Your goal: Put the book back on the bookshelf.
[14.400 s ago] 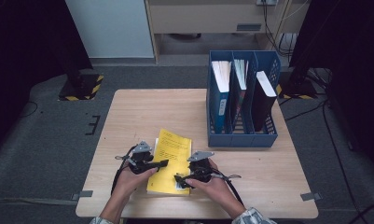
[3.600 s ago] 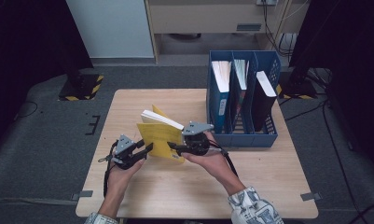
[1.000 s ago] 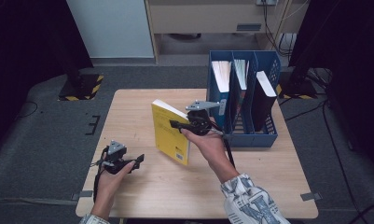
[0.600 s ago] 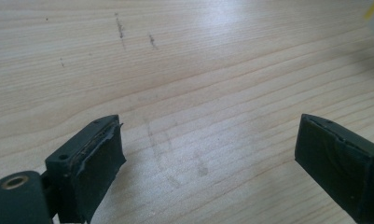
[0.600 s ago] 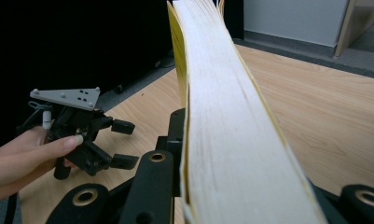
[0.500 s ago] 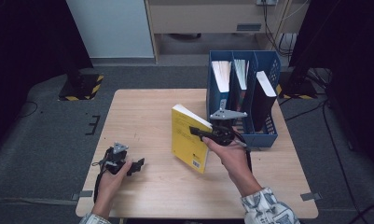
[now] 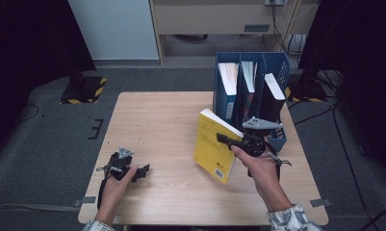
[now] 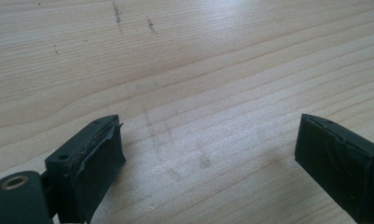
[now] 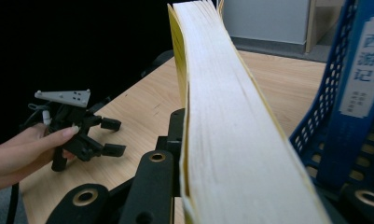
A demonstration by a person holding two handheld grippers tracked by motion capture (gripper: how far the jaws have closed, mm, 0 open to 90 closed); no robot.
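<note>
High view: the yellow book (image 7: 214, 150) now stands nearly upright just in front of the blue file rack (image 7: 250, 96), carried there by the right tongs (image 7: 227, 140). A second ago it hung over the middle of the counter (image 7: 152, 120), well short of the rack; half a second ago it was nearer; now its top corner is close to the rack's front wall. The right tongs are clamped on the book's page edge, and the right gripper view shows the thick white page block (image 9: 231, 121) rising between the jaws with the rack's blue mesh just beside it.

The left tongs (image 7: 141, 170) have let go and lie low on the counter far from the rack, near the person's edge; the left gripper view shows the jaws standing apart with nothing but bare wood between them.

So the work reads as filing the book into the rack. All three compartments already hold books, and which one has room is hard to tell from here. The book probably needs lifting above the rack's front wall before it goes in.
</note>
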